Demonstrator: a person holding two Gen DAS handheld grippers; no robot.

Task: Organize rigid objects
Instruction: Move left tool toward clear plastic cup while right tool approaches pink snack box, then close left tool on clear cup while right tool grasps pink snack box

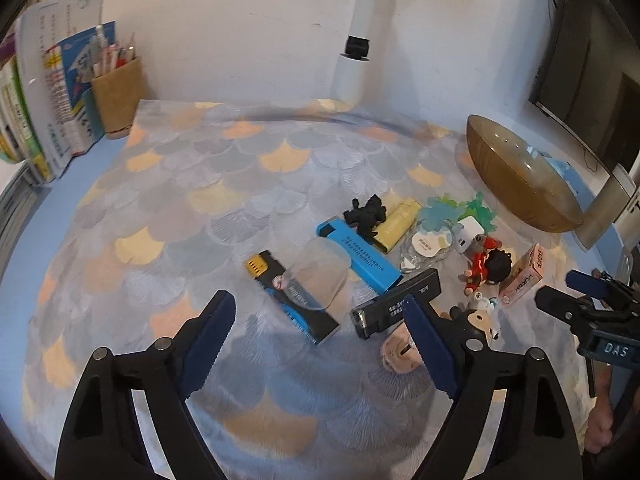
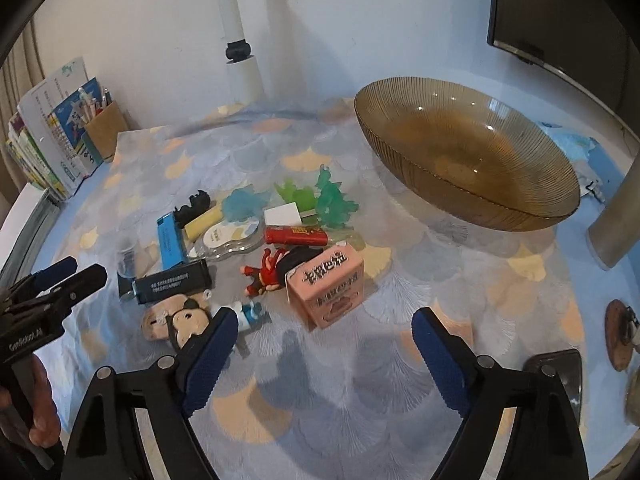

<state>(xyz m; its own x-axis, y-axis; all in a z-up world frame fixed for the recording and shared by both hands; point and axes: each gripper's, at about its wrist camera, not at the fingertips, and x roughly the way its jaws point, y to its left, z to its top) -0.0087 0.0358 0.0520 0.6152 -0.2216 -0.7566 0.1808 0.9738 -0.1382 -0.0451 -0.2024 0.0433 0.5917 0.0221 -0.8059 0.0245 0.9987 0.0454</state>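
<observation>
A pile of small rigid objects lies on the patterned mat: a pink box (image 2: 326,290), a red-and-black doll (image 2: 276,270), a blue box (image 1: 358,254), a black box (image 1: 396,304), a black-and-yellow pack (image 1: 288,300) under a clear lid (image 1: 318,274), and a mouse figure (image 2: 186,326). An amber glass bowl (image 2: 464,152) stands behind and right of the pile. My left gripper (image 1: 320,336) is open and empty, just in front of the black-and-yellow pack. My right gripper (image 2: 324,348) is open and empty, just in front of the pink box.
A brown pen cup (image 1: 118,98) and books (image 1: 48,96) stand at the back left. A white lamp post (image 1: 356,60) rises at the back wall. A monitor (image 1: 592,72) and its grey stand (image 2: 616,224) are at the right. A wooden coaster (image 2: 618,334) lies far right.
</observation>
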